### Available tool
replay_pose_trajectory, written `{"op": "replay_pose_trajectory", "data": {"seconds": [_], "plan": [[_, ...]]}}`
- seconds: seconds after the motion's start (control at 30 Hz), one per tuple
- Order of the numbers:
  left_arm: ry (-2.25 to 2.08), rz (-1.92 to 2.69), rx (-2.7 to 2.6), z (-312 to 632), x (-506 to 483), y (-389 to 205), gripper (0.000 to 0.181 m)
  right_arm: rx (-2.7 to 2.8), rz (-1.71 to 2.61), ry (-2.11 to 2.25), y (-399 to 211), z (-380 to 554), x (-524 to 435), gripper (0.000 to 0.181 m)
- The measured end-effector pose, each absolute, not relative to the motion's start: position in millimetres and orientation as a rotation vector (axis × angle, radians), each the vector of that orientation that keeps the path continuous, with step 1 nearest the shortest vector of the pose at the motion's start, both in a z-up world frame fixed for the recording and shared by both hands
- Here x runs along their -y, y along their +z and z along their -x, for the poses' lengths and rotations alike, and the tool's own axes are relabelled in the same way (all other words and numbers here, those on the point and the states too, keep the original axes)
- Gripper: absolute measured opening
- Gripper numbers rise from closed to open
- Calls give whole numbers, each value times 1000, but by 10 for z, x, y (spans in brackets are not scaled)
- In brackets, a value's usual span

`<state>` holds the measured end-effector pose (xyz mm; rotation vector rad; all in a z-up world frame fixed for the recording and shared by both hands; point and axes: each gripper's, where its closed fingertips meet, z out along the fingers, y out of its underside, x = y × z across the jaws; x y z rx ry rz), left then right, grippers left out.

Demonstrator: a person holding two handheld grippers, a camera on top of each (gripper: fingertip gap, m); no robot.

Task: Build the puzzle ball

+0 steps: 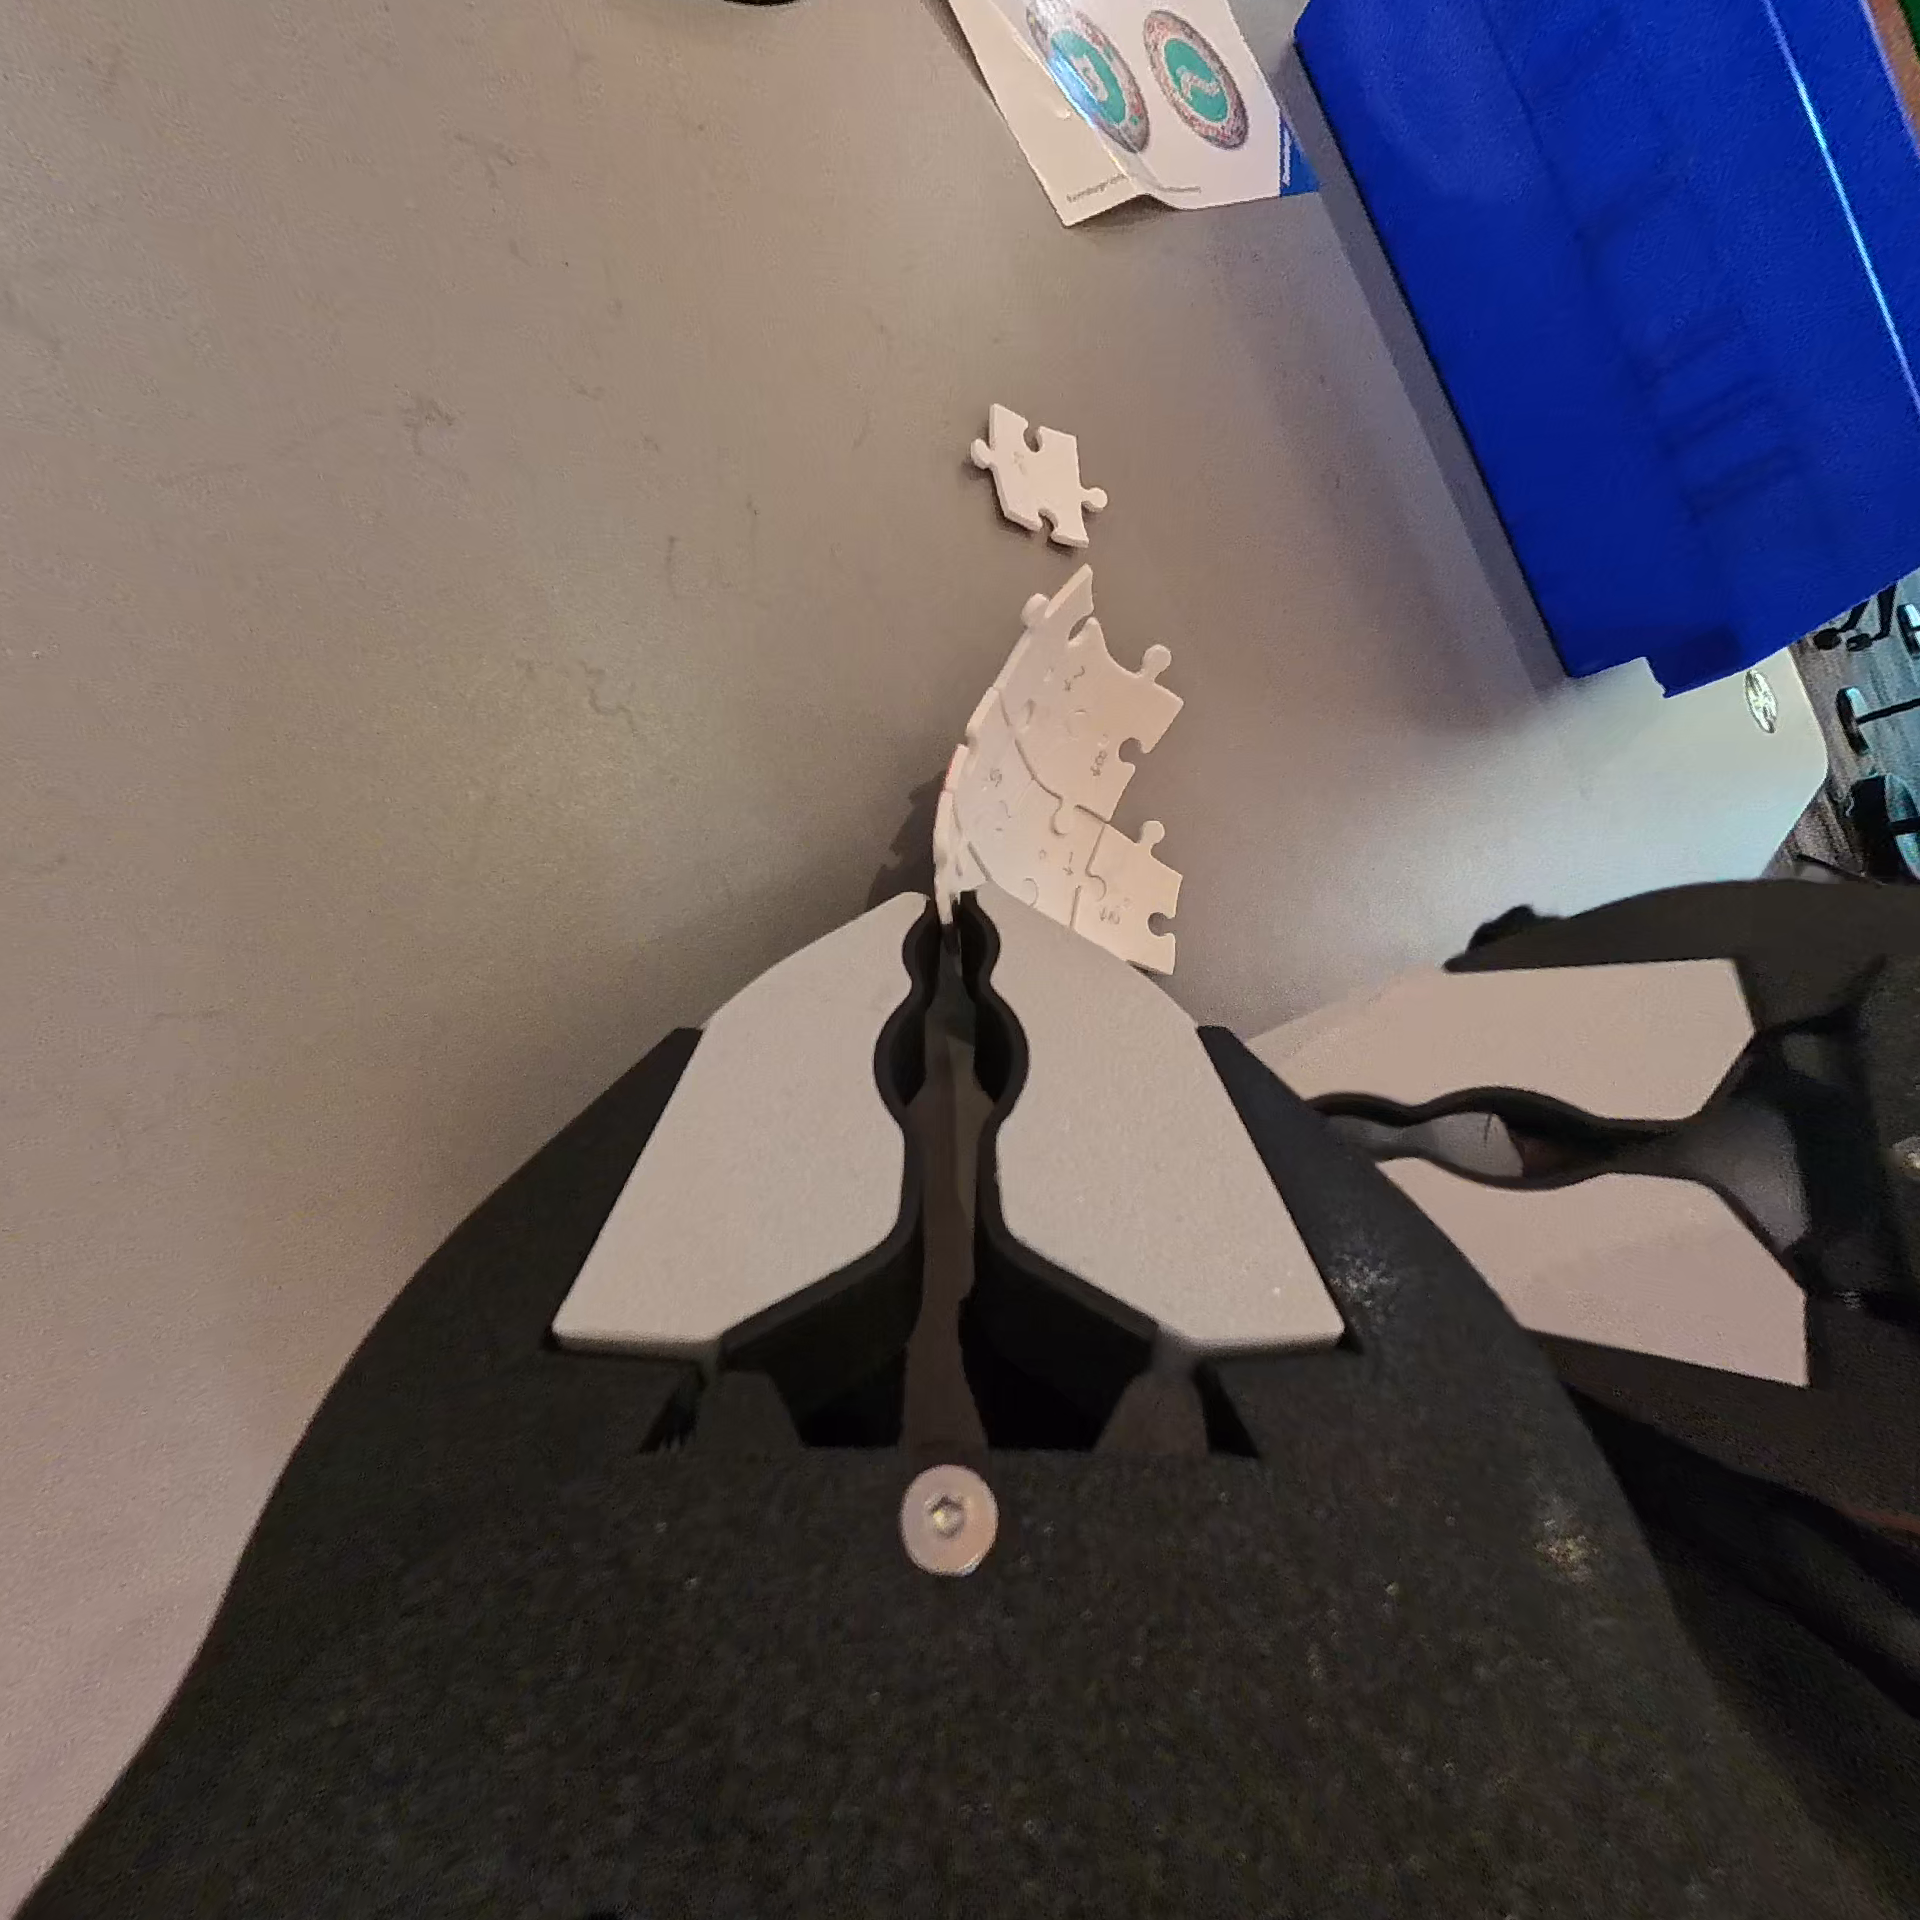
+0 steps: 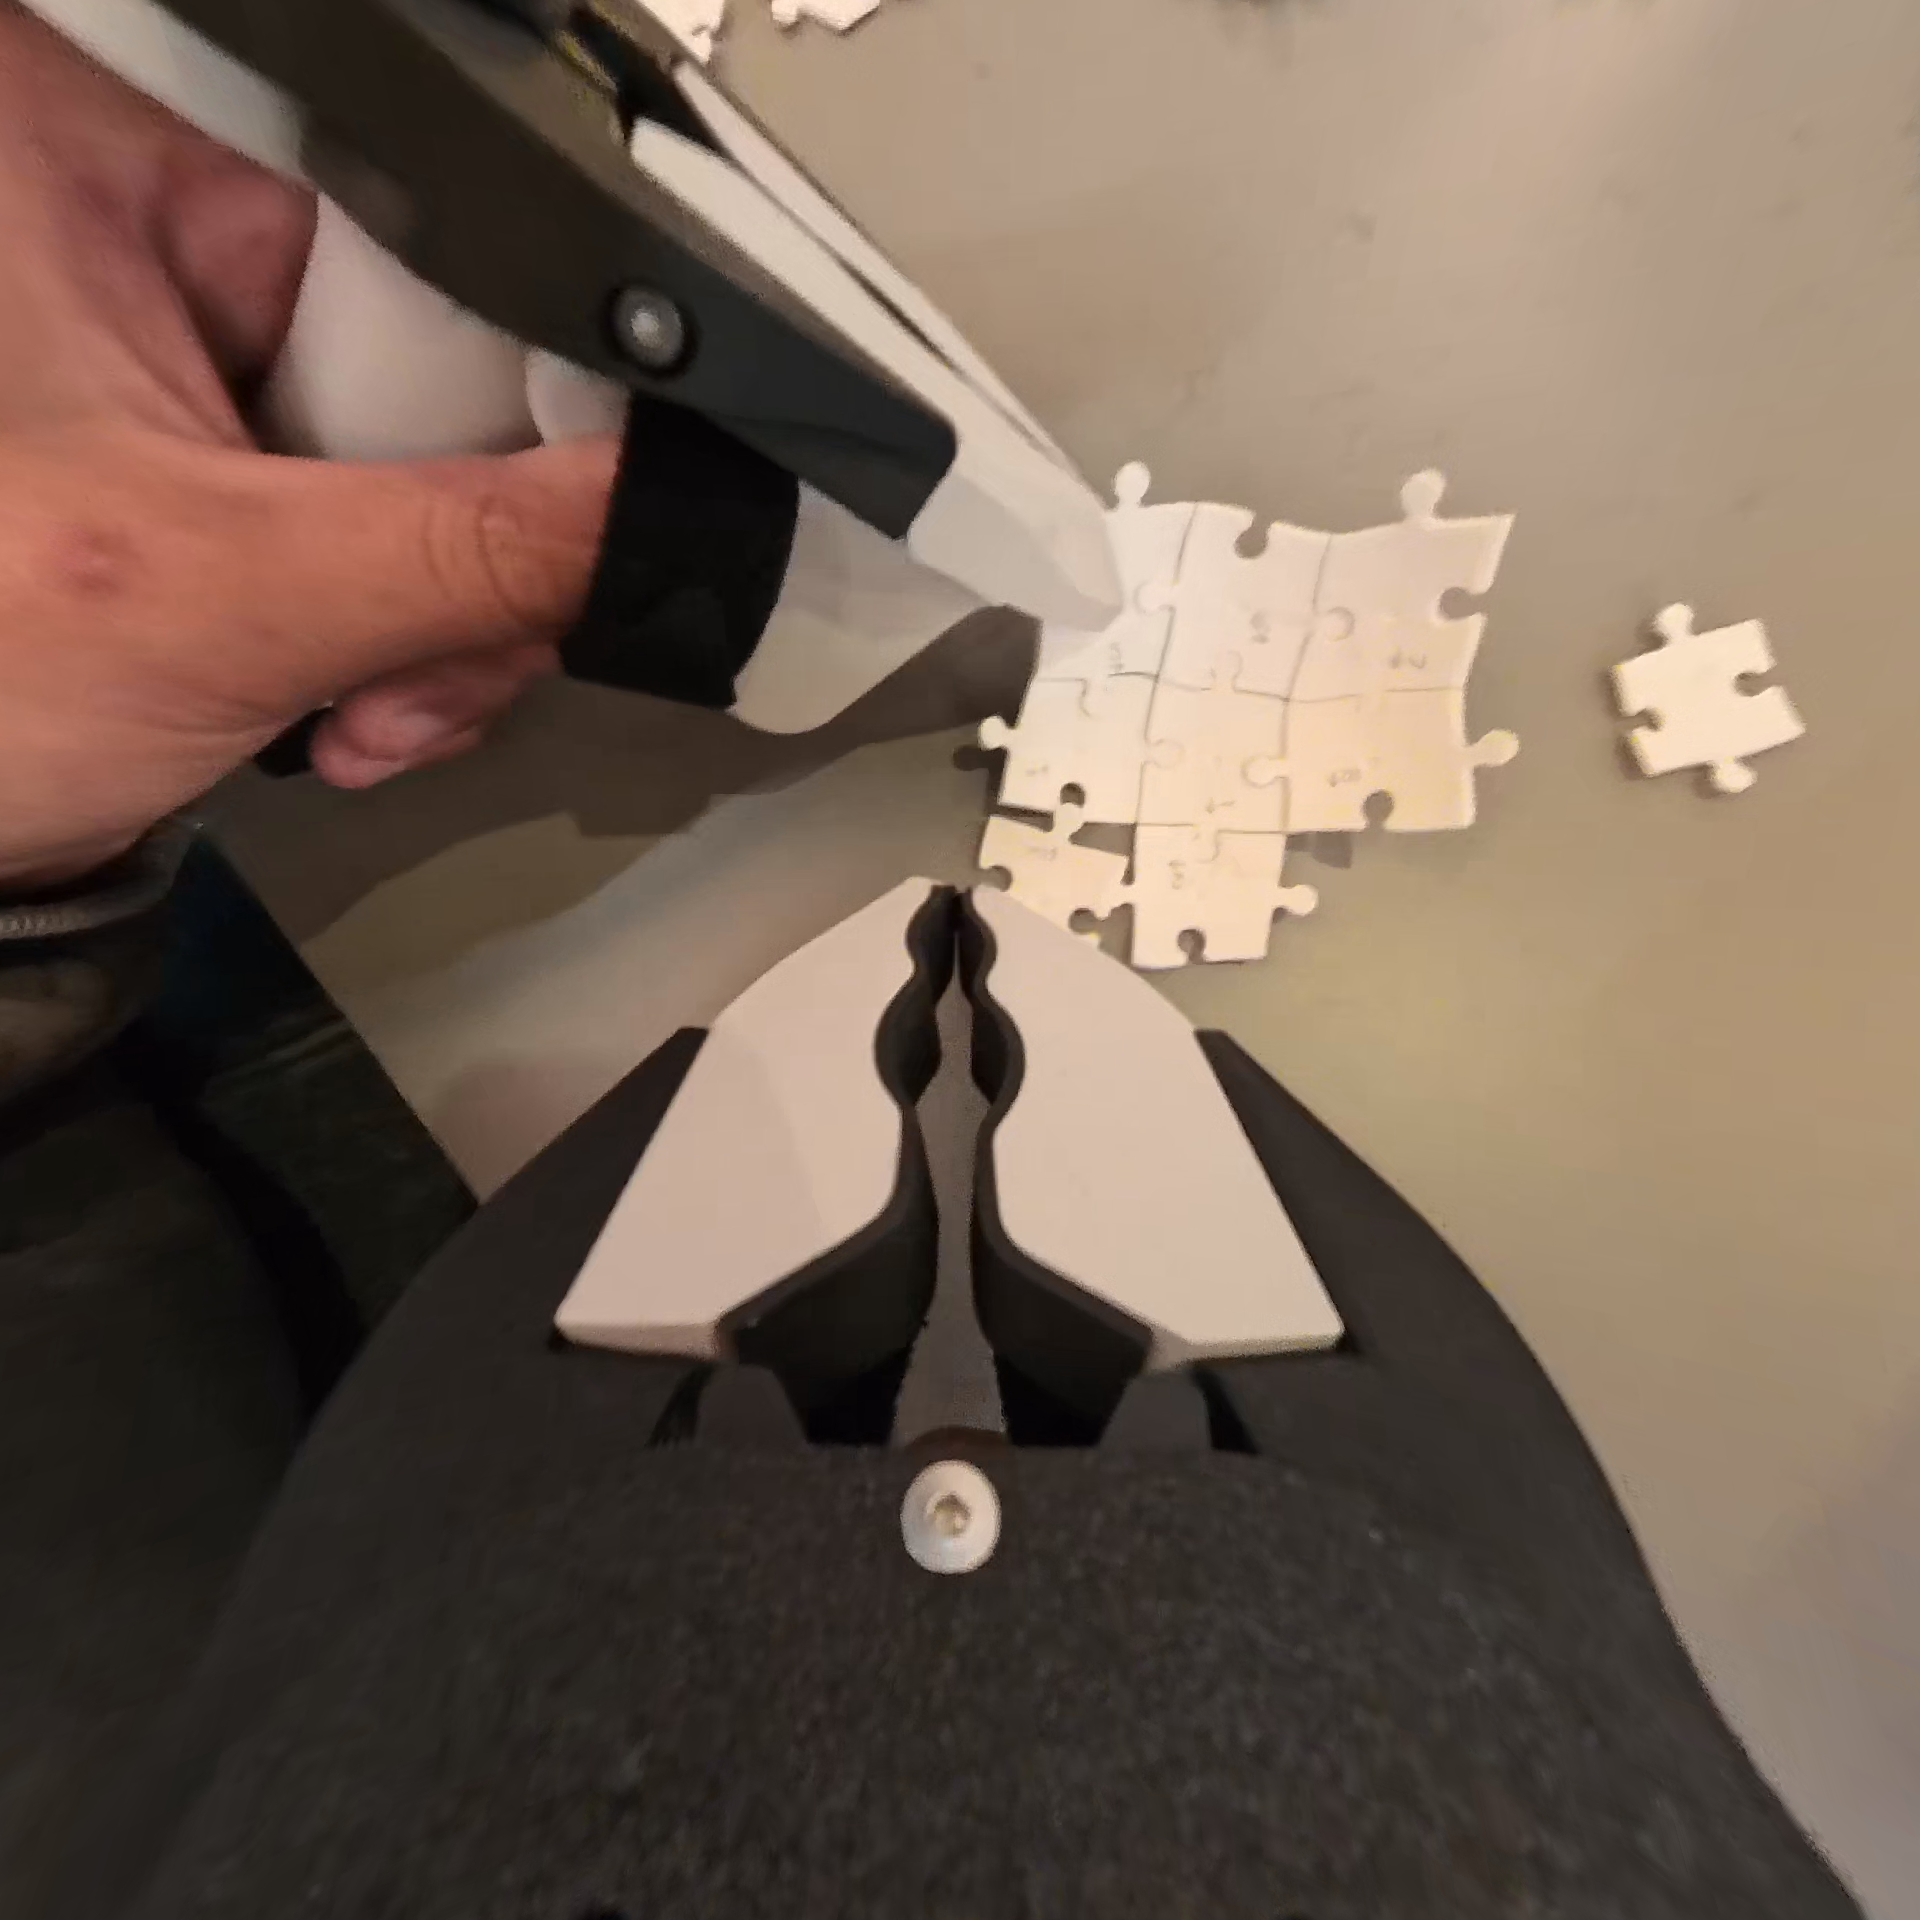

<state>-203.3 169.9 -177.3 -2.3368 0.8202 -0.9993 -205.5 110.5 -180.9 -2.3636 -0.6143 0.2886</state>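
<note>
Left gripper (image 1: 951, 920) clamps the joined puzzle sheet (image 1: 1060, 790) by its edge. Right gripper (image 2: 961, 896): jaws closed, empty. A loose piece (image 1: 1039, 488) lies apart on bare grey table (image 1: 416, 520), near blue box (image 1: 1621, 312).

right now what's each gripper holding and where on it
The left gripper pinches the joined puzzle sheet at its edge. The right gripper is shut at the sheet's corner piece; a hold there cannot be told.

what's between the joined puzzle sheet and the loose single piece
Nothing: bare grey table separates the joined sheet from the loose piece, clearest in the right wrist view.
</note>
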Motion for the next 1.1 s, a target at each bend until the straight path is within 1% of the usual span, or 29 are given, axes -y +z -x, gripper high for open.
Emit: {"op": "replay_pose_trajectory", "data": {"seconds": [0.07, 0.17, 0.6, 0.77, 1.1], "plan": [[-1000, 2339, -822, 2034, -1701, -1776, 3, 632, 2375, 325, -1866, 2095, -1050, 0], [-1005, 2343, -820, 2037, -1701, -1783, 3, 645, 2393, 253, -1958, 2018, -1044, 0], [-1006, 2346, -826, 2040, -1701, -1791, 4, 673, 2383, 263, -1954, 1925, -1113, 0], [-1005, 2340, -829, 2037, -1698, -1785, 3, 705, 2327, 228, -1854, 1842, -1227, 0], [-991, 2324, -829, 2041, -1702, -1791, 4, 647, 2353, 275, -1922, 1930, -1351, 0]]}}
